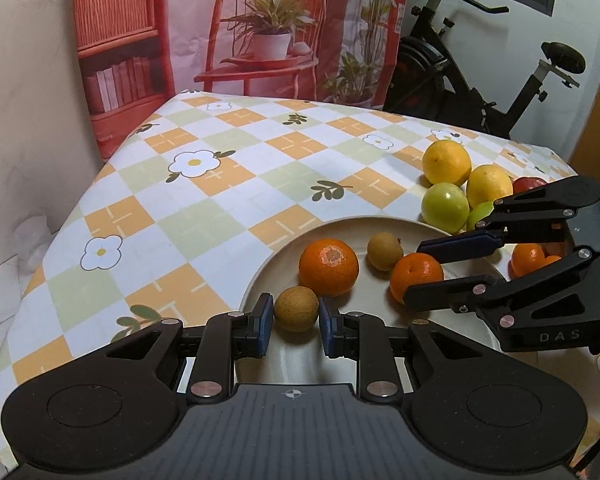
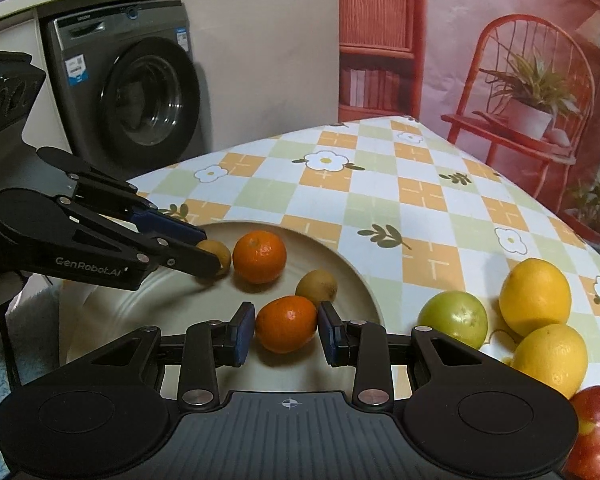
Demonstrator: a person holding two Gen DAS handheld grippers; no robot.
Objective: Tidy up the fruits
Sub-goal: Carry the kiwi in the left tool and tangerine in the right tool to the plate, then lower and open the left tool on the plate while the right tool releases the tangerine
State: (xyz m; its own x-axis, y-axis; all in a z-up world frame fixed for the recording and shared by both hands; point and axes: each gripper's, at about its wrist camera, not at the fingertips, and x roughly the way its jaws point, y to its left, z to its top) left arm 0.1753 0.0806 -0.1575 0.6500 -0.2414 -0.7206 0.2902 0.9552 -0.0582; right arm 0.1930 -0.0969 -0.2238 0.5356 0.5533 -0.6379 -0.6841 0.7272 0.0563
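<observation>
A cream plate (image 1: 340, 222) (image 2: 300, 236) lies on the checked tablecloth. My left gripper (image 1: 296, 318) (image 2: 212, 252) is shut on a small brown round fruit (image 1: 296, 308) (image 2: 220, 251) over the plate's near-left part. My right gripper (image 2: 287, 328) (image 1: 414, 272) is shut on a tangerine (image 2: 286, 324) (image 1: 416, 276) over the plate's right side. Between the two grippers, a second tangerine (image 1: 328, 266) (image 2: 259, 257) and another small brown fruit (image 1: 385, 251) (image 2: 316, 286) rest in the plate.
Right of the plate lie two yellow citrus fruits (image 2: 535, 296) (image 2: 550, 360), a green fruit (image 2: 453, 318), a red apple (image 2: 596, 436) and one more tangerine (image 1: 527, 259). A washing machine (image 2: 140, 92) stands left of the table. An exercise bike (image 1: 480, 80) stands behind it.
</observation>
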